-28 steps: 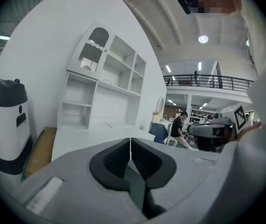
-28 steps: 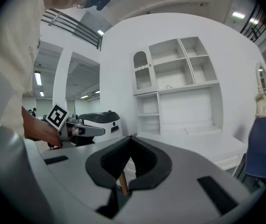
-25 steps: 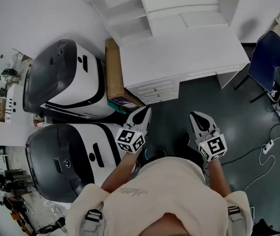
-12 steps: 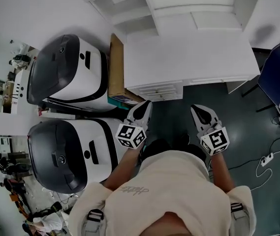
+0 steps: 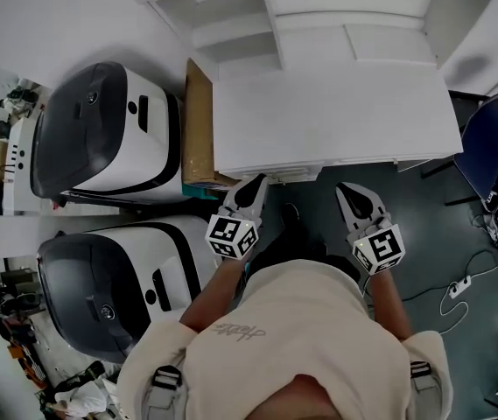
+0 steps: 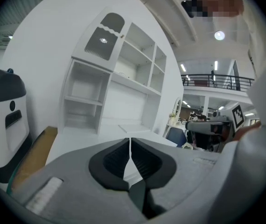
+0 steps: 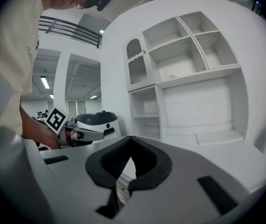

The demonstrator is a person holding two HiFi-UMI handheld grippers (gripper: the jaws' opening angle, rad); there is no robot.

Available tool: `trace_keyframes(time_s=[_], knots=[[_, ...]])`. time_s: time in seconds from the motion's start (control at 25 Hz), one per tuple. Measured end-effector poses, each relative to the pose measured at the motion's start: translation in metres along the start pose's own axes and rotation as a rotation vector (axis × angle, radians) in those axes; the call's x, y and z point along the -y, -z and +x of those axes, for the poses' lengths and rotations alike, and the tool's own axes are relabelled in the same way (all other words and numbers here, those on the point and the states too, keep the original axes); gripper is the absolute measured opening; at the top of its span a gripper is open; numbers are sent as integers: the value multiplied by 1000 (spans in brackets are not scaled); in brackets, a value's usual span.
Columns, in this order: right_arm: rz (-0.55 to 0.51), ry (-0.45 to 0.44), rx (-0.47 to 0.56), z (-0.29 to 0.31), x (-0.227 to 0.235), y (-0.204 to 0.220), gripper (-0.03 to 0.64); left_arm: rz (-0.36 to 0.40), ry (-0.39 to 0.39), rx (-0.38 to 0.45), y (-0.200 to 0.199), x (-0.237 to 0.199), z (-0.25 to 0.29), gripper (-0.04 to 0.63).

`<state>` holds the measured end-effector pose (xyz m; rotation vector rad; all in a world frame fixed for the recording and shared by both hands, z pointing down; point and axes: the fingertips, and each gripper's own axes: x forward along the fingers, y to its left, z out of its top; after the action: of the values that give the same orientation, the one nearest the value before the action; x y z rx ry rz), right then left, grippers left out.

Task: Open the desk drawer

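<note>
Head view: drawer (image 5: pixel 275 175) sits pushed in, a thin strip under the white bench's (image 5: pixel 336 112) front edge. Left hand-held gripper (image 5: pixel 252 185) is just beside it, jaws pressed together (nothing between). Right hand-held gripper (image 5: pixel 352 192) is likewise closed and empty, further right.

The left forearm (image 5: pixel 206 303) and the right forearm (image 5: pixel 390 309) reach forward, side by side and apart; the left gripper (image 5: pixel 251 186) points ahead and slightly down, jaws together, nothing between them; the right gripper (image 5: pixel 352 192) lies parallel, jaws also together and empty.
</note>
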<state>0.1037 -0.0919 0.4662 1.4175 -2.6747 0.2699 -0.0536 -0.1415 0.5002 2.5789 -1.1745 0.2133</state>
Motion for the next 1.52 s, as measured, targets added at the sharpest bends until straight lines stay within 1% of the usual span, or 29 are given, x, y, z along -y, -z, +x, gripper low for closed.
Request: trace_keyframes(time_s=[0.08, 0.2, 0.32, 0.48, 0.6, 0.72, 0.84, 0.88, 1.0, 1.12, 1.2, 1.4, 1.52], knots=[[-1, 12, 9, 20, 7, -13, -5, -11, 10, -1, -6, -17, 15, 17], [-13, 17, 20, 51, 13, -28, -5, 14, 41, 8, -19, -36, 33, 17], [-17, 28, 42, 78, 19, -41, -5, 23, 68, 28, -32, -55, 49, 17], [-18, 44, 40, 100, 28, -50, -5, -6, 80, 57, -49, -74, 66, 17], [-58, 45, 27, 111, 34, -56, -5, 30, 80, 94, -70, -81, 71, 17], [-81, 25, 17, 125, 42, -58, -5, 82, 44, 113, -83, -94, 77, 17], [-125, -24, 11, 135, 40, -60, -5, 103, -12, 109, -86, -105, 77, 17], [-127, -41, 15, 138, 39, -61, -5, 109, -26, 108, -89, -106, 77, 17], [-90, -92, 27, 143, 40, -64, -5, 126, -60, 108, -101, -103, 73, 17], [-98, -143, 32, 147, 42, -71, -5, 128, -96, 112, -111, -101, 70, 17], [-114, -165, 33, 149, 46, -73, -5, 124, -131, 101, -109, -106, 70, 17], [-121, -178, 24, 145, 69, -71, -5, 69, -194, 51, -91, -110, 78, 18], [-138, -182, 17, 144, 83, -66, -5, 80, -209, 39, -90, -108, 85, 21]])
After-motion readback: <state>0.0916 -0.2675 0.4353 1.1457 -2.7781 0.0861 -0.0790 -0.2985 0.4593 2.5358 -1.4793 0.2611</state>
